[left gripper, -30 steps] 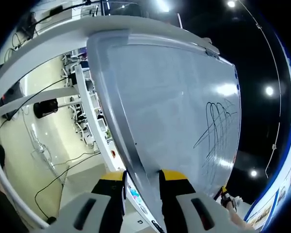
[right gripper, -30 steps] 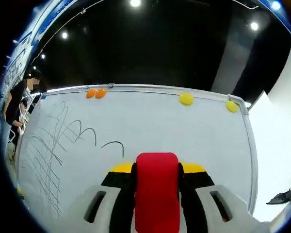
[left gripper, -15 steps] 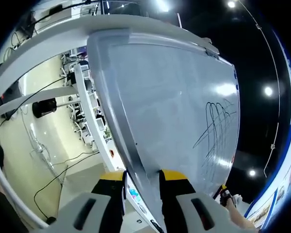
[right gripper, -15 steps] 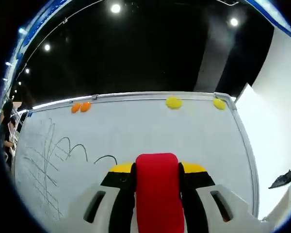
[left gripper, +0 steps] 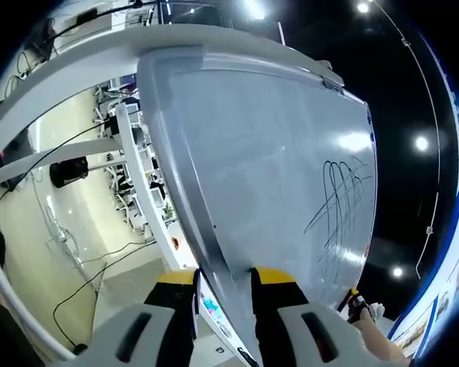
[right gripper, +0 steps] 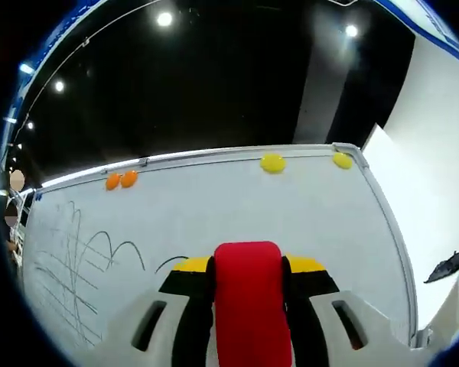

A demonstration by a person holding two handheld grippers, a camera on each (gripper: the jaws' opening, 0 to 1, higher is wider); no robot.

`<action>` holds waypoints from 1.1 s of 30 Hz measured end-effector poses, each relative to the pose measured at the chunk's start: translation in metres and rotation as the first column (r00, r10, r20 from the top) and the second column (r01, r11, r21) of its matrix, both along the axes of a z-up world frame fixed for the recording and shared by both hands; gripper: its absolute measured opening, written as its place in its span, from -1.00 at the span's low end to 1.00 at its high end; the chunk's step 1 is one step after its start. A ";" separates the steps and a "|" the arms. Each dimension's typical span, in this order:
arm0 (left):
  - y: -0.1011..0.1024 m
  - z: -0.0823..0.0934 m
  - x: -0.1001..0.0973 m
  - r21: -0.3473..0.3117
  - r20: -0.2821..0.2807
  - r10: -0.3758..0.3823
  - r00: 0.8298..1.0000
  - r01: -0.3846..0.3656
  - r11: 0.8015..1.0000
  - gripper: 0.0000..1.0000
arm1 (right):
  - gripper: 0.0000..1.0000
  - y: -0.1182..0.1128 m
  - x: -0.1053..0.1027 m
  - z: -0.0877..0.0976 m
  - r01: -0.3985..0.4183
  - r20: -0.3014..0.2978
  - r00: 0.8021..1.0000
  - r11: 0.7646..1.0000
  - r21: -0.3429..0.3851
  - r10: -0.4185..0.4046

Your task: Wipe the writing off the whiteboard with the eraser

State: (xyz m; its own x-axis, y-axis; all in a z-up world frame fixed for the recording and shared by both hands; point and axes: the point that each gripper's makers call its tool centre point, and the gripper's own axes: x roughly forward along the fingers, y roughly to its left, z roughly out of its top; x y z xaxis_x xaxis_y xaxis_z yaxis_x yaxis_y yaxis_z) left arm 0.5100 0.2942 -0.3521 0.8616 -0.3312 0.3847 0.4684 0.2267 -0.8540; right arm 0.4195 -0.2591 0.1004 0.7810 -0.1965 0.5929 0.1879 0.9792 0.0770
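At the near edge of the whiteboard point(left gripper: 275, 176), your left gripper point(left gripper: 223, 281) is clamped on the board's frame, one jaw on each side of it, steadying the panel; that hold looks the same as a second ago. In the right gripper view, your right gripper point(right gripper: 248, 266) holds the red eraser point(right gripper: 248, 302) tight between its jaws, just above the white surface; whether the pad touches the board is hidden. Over the last second this view has swung: the scribbled writing point(right gripper: 76, 264) now sits lower and further left, and its nearest curl lies just beside the eraser's left jaw. I judge you are closing on the marks, yet most of the writing is unwiped, so the task is early. The eraser's long axis runs along the jaws, its far end pointing up the board towards the yellow magnets point(right gripper: 273, 162) on the top rail; the orange magnets point(right gripper: 120, 180) sit left.
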 end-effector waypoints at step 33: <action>0.002 -0.001 0.000 -0.013 0.005 0.008 1.000 -0.007 1.000 -0.41 | -0.27 0.058 0.009 0.007 0.008 0.048 0.999 0.999 0.031 -0.010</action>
